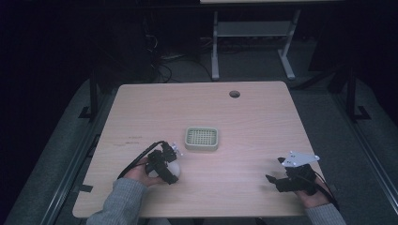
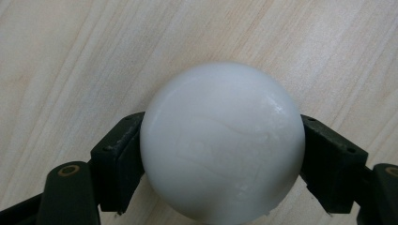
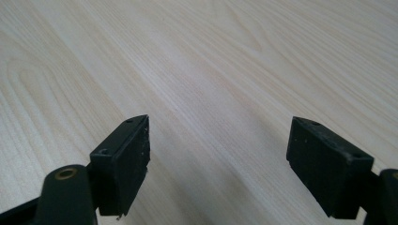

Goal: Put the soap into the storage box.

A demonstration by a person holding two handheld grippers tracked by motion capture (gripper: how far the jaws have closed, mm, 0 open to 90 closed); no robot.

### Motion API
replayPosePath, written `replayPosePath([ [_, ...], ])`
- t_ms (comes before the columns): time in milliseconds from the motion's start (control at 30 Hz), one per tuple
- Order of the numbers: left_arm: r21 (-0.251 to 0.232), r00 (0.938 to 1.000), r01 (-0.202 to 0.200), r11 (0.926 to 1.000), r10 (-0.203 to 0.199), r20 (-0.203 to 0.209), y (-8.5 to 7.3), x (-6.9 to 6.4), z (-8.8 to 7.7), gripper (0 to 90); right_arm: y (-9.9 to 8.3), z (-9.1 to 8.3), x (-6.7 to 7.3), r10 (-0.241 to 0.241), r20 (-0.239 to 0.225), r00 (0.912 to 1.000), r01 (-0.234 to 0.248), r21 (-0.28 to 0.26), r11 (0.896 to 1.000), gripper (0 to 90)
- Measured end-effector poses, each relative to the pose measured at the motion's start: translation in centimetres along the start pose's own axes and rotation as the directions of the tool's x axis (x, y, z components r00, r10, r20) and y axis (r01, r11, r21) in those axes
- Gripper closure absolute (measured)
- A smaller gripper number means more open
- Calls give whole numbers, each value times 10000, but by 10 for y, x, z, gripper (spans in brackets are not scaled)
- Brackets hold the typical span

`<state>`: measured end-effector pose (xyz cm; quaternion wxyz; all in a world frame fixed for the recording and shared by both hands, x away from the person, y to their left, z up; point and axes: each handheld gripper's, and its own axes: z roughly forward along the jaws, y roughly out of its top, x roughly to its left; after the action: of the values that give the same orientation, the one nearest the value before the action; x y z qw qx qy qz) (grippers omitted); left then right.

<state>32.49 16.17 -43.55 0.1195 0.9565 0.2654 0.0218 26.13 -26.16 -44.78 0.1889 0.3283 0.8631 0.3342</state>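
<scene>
Left gripper view shows the left gripper [image 2: 220,154] pinching a smooth white ball [image 2: 220,140]; it could squirt free. Right gripper [image 3: 218,164] jaws stand spread.

From your left gripper [image 1: 165,165], the green tray [image 1: 202,138] blocks the path at two o'clock, sitting near it. Everywhere else the worktop [image 1: 253,117] lies bare, and your right gripper [image 1: 281,180] has free room between its jaws.
</scene>
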Motion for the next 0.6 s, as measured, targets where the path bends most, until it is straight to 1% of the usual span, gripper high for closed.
replayPosePath([
  [167, -2, 10000, 20, 10000, -20, 22, 0, 0, 0, 234, 0, 0, 0, 30, 18, 10000, -30, -1, 10000, 213],
  [233, 20, 9999, 129, 9999, -129, 77, 0, 1, 0, 235, 0, -1, 0, 8, 17, 10000, -8, -18, 10000, 213],
  [600, 157, 9999, 159, 9998, -160, 51, 1, 1, -1, 236, 0, 0, 0, 29, 18, 10000, -29, -14, 10000, 213],
])
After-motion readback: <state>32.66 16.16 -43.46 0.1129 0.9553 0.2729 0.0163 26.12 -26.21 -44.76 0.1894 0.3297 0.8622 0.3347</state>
